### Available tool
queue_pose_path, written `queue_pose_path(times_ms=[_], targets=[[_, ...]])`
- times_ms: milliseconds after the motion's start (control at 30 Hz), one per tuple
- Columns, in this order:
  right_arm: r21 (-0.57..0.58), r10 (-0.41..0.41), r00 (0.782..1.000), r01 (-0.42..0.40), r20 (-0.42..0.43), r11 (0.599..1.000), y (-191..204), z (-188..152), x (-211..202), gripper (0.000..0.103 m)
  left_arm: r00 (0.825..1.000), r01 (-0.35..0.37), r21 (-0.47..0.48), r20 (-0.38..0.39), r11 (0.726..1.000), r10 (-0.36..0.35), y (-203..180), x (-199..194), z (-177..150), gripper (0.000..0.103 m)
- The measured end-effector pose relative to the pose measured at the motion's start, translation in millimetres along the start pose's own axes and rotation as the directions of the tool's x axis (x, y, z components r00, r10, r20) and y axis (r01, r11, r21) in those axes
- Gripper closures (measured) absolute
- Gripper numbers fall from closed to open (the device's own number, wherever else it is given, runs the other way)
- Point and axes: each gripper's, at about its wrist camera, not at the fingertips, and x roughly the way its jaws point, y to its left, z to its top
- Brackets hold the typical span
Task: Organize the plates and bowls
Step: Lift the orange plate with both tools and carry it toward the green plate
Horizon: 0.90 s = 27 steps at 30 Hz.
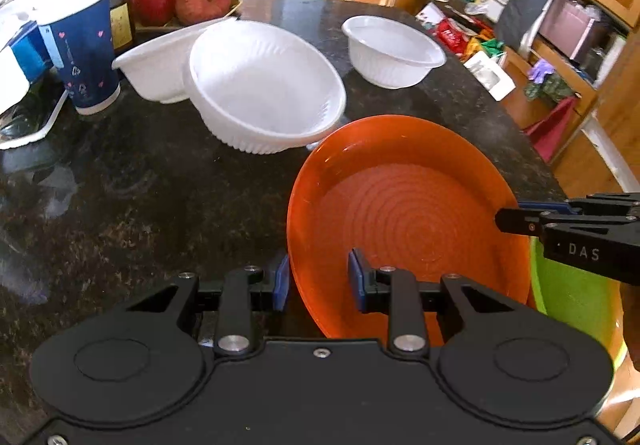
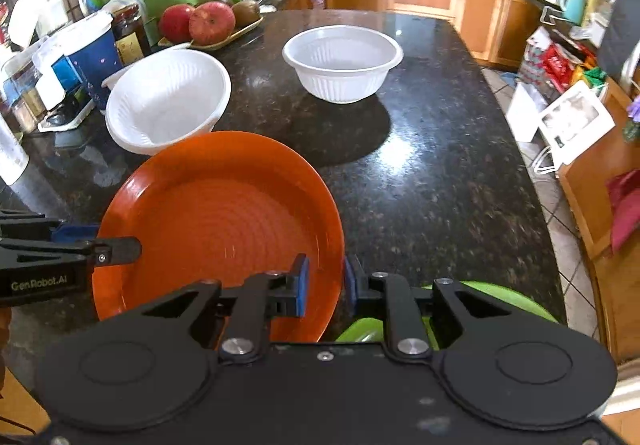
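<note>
Orange plate [image 1: 404,213], ringed inside, held tilted above the near edge of the dark granite worktop [image 1: 160,185], clamped on opposite rims by both tools. Left gripper [image 1: 318,279] pinching the left rim between blue pads; right gripper [image 2: 324,287] pinching the right rim likewise. Readable on the gripper bodies: "DAS" in the left wrist view, "GenRobot.AI" in the right. Green plate [image 2: 496,299] below, mostly hidden behind the right gripper. White bowl [image 2: 342,61] mid-worktop, upright; tilted white bowl [image 2: 168,97] leaning toward the left edge, over another largely hidden behind it. Blue cup [image 1: 86,45] print and jar [image 1: 122,9] label too blurred to read.
</note>
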Motion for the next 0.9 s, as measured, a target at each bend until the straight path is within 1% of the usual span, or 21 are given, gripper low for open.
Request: queue_pose_path(times_ms=[233,500,700,900], targets=[[0.045,-0.049,0.999,0.048,0.024,0.998,19.1,-16.0,-19.5,0.082,0.999,0.041,0.056,0.029,0.998,-0.043,7.9,-17.2,-2.8,0.064],[0.132,-0.101,0.993,0.093,0.057,0.987,33.9,-35.2,-38.3,0.082,0.995,0.083,0.134,0.042,0.988,-0.089,11.1,-30.5,-6.1,0.064],[0.198,-0.139,0.988,0.123,0.066,0.972,34.1,-51.8,-47.5,0.082,0.991,0.107,0.196,0.053,0.975,-0.119,1.3,-37.2,-7.5,0.064],[0.239,-0.172,0.981,0.146,0.091,0.96,21.3,-60.8,-62.4,0.082,0.989,0.119,0.235,0.063,0.965,-0.137,-22.4,-37.5,-3.1,0.064]])
